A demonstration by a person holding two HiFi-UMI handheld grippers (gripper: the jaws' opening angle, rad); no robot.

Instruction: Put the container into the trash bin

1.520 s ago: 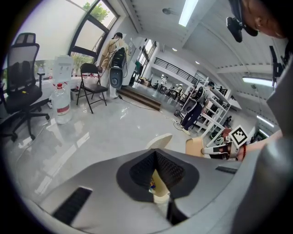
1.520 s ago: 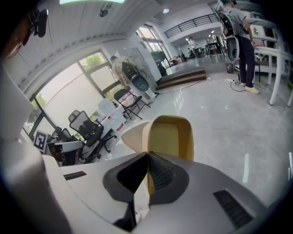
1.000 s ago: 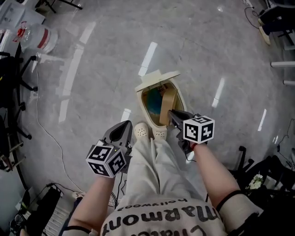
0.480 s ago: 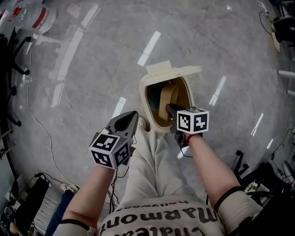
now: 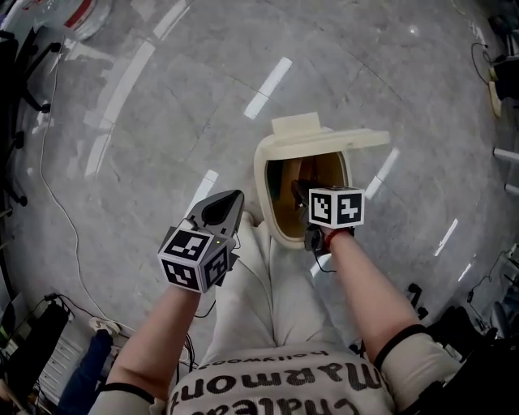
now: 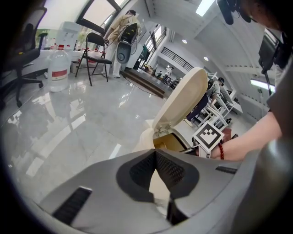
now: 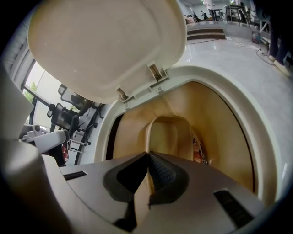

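Observation:
The cream trash bin (image 5: 263, 190) stands on the floor by the person's feet with its lid (image 5: 324, 139) swung up. My right gripper (image 5: 303, 194) reaches into the bin's mouth. In the right gripper view it (image 7: 147, 156) is shut on the thin wall of a tan container (image 7: 169, 135), which hangs inside the bin (image 7: 258, 137) under the raised lid (image 7: 105, 45). My left gripper (image 5: 227, 207) hovers left of the bin, shut and holding nothing (image 6: 155, 154). From the left gripper view the bin (image 6: 160, 137) and its lid (image 6: 183, 103) lie ahead.
A large water jug (image 5: 77, 14) stands at the far left; it (image 6: 58, 68) also shows in the left gripper view beside a folding chair (image 6: 94, 55). A cable (image 5: 49, 207) runs along the floor at left. The person's trouser leg (image 5: 259, 284) lies between the grippers.
The right gripper has carried the container from above the rim down into the bin's mouth. The lid stands further open. The left gripper has hardly moved.

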